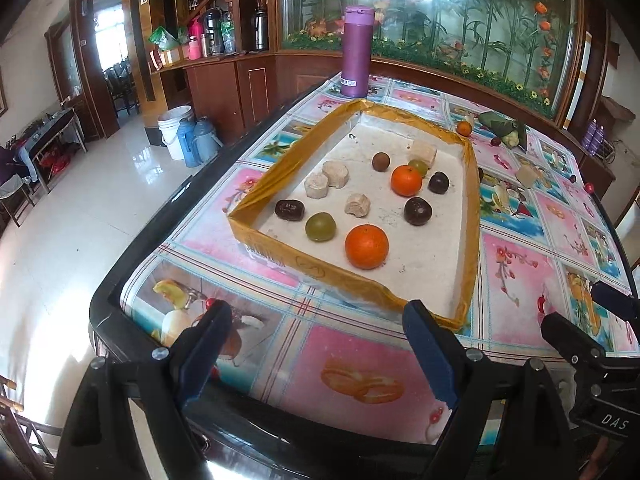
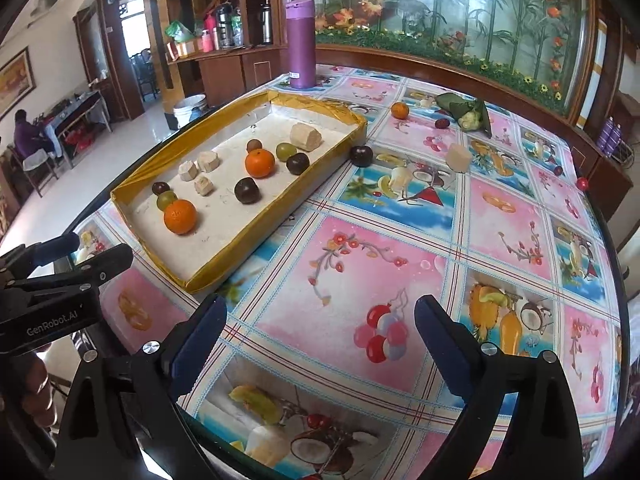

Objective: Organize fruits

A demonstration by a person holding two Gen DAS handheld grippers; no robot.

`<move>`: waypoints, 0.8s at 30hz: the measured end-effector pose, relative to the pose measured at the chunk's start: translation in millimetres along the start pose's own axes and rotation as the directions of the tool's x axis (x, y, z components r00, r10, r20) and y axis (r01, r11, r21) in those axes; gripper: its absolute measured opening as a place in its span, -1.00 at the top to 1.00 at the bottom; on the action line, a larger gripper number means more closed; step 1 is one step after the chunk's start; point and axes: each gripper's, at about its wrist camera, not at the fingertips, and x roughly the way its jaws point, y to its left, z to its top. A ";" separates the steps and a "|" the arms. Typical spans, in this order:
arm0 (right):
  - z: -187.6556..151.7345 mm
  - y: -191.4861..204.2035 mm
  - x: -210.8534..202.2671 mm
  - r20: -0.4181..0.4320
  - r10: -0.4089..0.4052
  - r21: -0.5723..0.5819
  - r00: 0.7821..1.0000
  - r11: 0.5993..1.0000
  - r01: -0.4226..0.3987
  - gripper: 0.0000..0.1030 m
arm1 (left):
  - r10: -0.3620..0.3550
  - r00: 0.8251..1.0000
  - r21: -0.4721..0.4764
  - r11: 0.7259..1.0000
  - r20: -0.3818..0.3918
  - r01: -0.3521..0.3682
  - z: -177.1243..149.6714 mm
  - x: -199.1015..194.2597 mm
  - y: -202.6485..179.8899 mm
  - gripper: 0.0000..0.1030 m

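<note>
A shallow tray with a gold rim [image 1: 472,216] [image 2: 344,148] lies on the patterned table and holds two oranges [image 1: 367,246] [image 2: 180,216], dark plums [image 1: 417,211], green plums [image 1: 320,226] and pale cut chunks [image 1: 335,174]. Outside it lie an orange [image 2: 399,110], a dark plum [image 2: 361,155], a pale chunk [image 2: 457,156] and small red fruits [image 2: 442,123]. My left gripper [image 1: 316,356] is open and empty above the table's near edge, short of the tray. My right gripper [image 2: 316,344] is open and empty over the table, right of the tray.
A purple flask [image 1: 356,52] [image 2: 301,44] stands past the tray's far end. A cauliflower with green leaves [image 2: 468,114] lies at the far right. A red ball [image 2: 582,183] sits near the right edge. The table's black rim [image 1: 120,280] drops to the floor on the left.
</note>
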 end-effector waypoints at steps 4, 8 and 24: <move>-4.3 9.7 -0.5 -0.012 -0.020 -0.006 1.000 1.000 0.020 -0.86 | -0.014 1.000 -0.013 1.000 0.003 0.014 0.8 1.6 8.4 -0.72; -6.9 18.3 -2.1 -0.016 -0.036 -0.033 0.999 0.999 0.036 -0.86 | -0.032 0.999 -0.021 0.999 -0.001 0.032 1.5 2.5 9.8 -0.79; -15.3 6.6 -8.3 -0.034 -0.051 0.007 0.998 0.999 0.052 -0.86 | 0.043 0.997 -0.048 0.998 0.057 -0.041 5.2 -12.8 3.3 -0.99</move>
